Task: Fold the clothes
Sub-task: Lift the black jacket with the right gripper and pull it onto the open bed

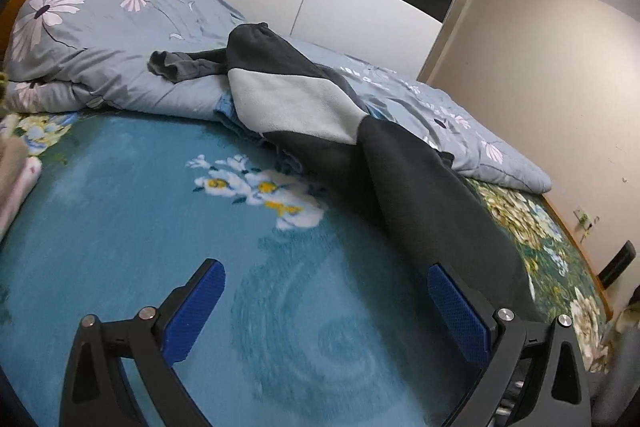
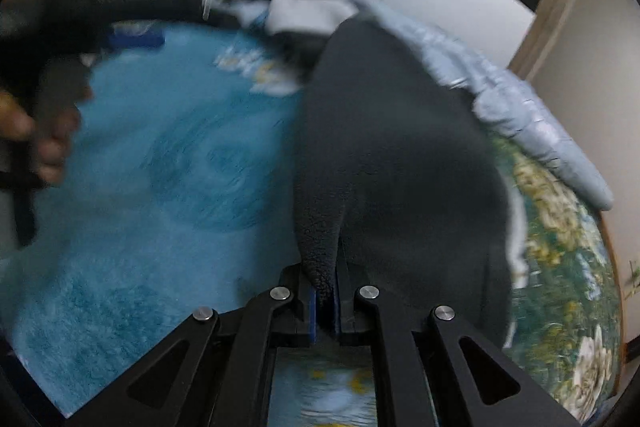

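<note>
the dark fleece [image 1: 420, 195] is stretched lengthwise across the bed [image 1: 120, 227], from the quilt [image 1: 120, 59] at the far side to the near right. its near end is pinched in the right claw [image 2: 325, 301]. the left claw [image 1: 326, 311] gapes wide and empty, with the fleece just to its right.

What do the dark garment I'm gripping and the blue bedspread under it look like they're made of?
The dark grey garment with a pale grey panel looks like fleece: matte, with a nubbly pilled nap where the right gripper pinches it. The blue flowered bedspread looks like plush, short-pile blanket fabric with swirled brush marks; probably synthetic, though the fibre cannot be told. The left gripper holds nothing.
</note>
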Demonstrator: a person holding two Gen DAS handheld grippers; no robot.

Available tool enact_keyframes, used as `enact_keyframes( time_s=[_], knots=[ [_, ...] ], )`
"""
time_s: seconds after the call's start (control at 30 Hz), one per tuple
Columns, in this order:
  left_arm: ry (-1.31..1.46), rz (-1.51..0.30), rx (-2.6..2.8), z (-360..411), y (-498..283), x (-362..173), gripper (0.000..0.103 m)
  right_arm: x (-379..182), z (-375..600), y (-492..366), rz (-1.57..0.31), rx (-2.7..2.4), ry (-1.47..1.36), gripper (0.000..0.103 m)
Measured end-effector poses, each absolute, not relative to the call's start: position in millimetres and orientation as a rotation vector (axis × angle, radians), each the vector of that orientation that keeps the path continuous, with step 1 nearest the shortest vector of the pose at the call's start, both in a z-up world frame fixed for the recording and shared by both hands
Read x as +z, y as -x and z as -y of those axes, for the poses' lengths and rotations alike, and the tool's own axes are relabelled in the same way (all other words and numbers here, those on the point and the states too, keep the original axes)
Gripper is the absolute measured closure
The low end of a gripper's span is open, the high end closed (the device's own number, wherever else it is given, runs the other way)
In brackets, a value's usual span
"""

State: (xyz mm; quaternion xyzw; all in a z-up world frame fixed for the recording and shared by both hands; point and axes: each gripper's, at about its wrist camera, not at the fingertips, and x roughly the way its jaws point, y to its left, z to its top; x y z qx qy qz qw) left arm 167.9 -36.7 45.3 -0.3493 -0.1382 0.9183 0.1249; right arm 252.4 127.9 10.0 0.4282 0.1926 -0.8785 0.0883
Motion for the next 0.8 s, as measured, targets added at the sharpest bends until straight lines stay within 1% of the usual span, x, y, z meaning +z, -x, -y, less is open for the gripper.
enact_keyframes(
  time_s=[0.03,0.1,0.2,0.23,0.27,0.33,0.4,0.43,0.47,0.5,0.57,0.63,0.67,0.77,0.8],
  knots=[
    [1.03,0.383,2.675,35,-172,47,0.0,2,-125,-251,-0.579,-2.61,-1.289,0.097],
    [1.043,0.33,2.683,30,-179,51,0.0,-8,-128,-247,-0.525,-2.627,-1.326,0.097],
    [1.055,0.242,2.701,22,-188,58,0.0,7,-142,-249,-0.41,-2.666,-1.292,0.096],
    [1.059,0.213,2.707,20,-191,60,0.0,15,-146,-251,-0.373,-2.676,-1.27,0.094],
    [1.057,0.194,2.71,17,-193,62,0.0,22,-151,-253,-0.337,-2.686,-1.248,0.088],
    [1.048,0.211,2.692,11,-192,65,0.0,36,-160,-258,-0.263,-2.704,-1.203,0.082],
    [1.049,0.228,2.667,4,-190,66,0.0,55,-171,-266,-0.18,-2.664,-1.14,0.071],
    [1.05,0.216,2.656,-3,-188,67,0.0,62,-175,-269,-0.139,-2.642,-1.101,0.068],
    [1.042,0.193,2.648,-14,-185,71,0.0,72,-186,-275,-0.095,-2.628,-1.047,0.061],
    [1.034,0.171,2.639,-25,-182,74,0.0,77,-194,-280,-0.076,-2.634,-1.008,0.056],
    [1.018,0.126,2.62,-47,-175,81,0.0,86,-222,-282,-0.052,-2.723,-0.938,0.055],
    [1.002,0.083,2.601,-69,-169,88,0.0,90,-268,-276,0.06,-2.864,-0.903,0.055],
    [0.995,0.055,2.59,-82,-165,91,0.0,92,-290,-276,0.137,-2.911,-0.904,0.055],
    [0.973,-0.093,2.536,-141,-150,96,0.0,82,-356,-280,0.467,-2.983,-0.927,0.055],
    [0.97,-0.145,2.518,-162,-144,96,0.0,75,-373,-282,0.537,-2.997,-0.943,0.055]
  ],
)
